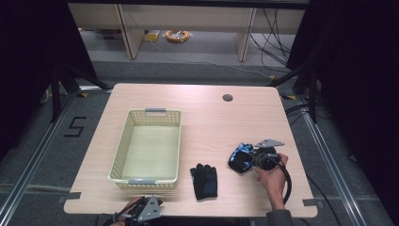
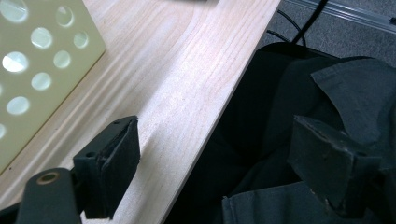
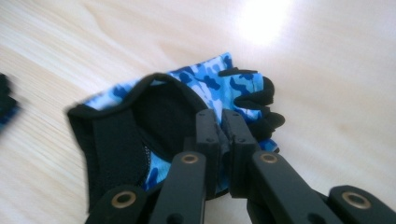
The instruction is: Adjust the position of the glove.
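step: grasping blue camo glove [image 3: 205, 88] on worktop [image 1: 207, 117] | right claw [image 3: 223, 135] clamped on its cuff edge, apparently | next: lift, carry left to basket [image 1: 148, 146] | second glove [image 1: 204, 181] lies flat between | left claw [image 2: 215, 163] apart, idle at worktop's near edge
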